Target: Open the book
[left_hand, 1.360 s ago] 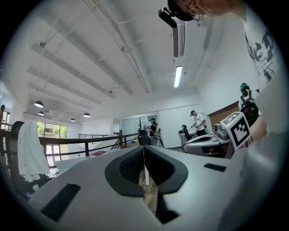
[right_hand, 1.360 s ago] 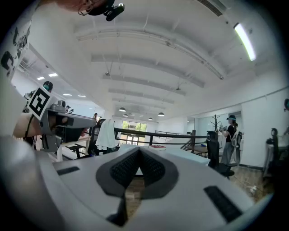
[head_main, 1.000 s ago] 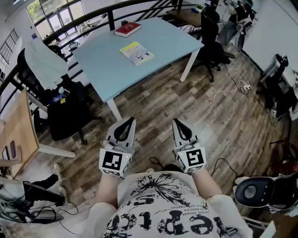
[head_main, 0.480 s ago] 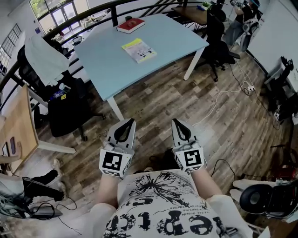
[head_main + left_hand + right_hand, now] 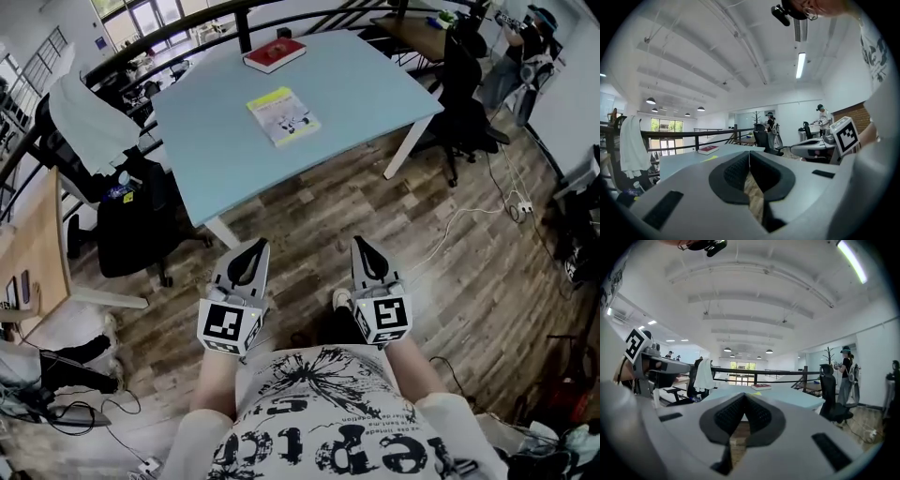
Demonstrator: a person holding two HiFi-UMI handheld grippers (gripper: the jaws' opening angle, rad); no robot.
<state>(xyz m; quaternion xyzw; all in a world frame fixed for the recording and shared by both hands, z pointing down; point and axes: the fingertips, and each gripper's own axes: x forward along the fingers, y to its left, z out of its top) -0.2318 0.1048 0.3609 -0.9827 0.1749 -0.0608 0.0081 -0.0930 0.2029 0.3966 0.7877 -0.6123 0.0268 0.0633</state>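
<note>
A closed yellow book (image 5: 283, 115) lies flat near the middle of the light blue table (image 5: 356, 94), and a closed red book (image 5: 275, 53) lies at the table's far edge. Both grippers are held level in front of the person's chest, over the wooden floor and short of the table. My left gripper (image 5: 258, 246) is shut with nothing in it, and my right gripper (image 5: 359, 244) is shut and empty too. In the left gripper view the red book (image 5: 708, 150) and yellow book (image 5: 710, 158) show beyond the jaw tips (image 5: 749, 152). The right gripper view shows the same red book (image 5: 761, 386) past its tips (image 5: 743, 395).
A black office chair (image 5: 131, 220) with a white garment (image 5: 84, 117) over a neighbouring chair stands left of the table, beside a wooden desk (image 5: 33, 253). A dark railing (image 5: 187, 23) runs behind the table. Cables (image 5: 469, 220) lie on the floor at right, near another black chair (image 5: 469, 84).
The view has moved forward toward the table, which now sits closer and more centred. Both grippers keep the same shut, side-by-side stance in front of the chest.
</note>
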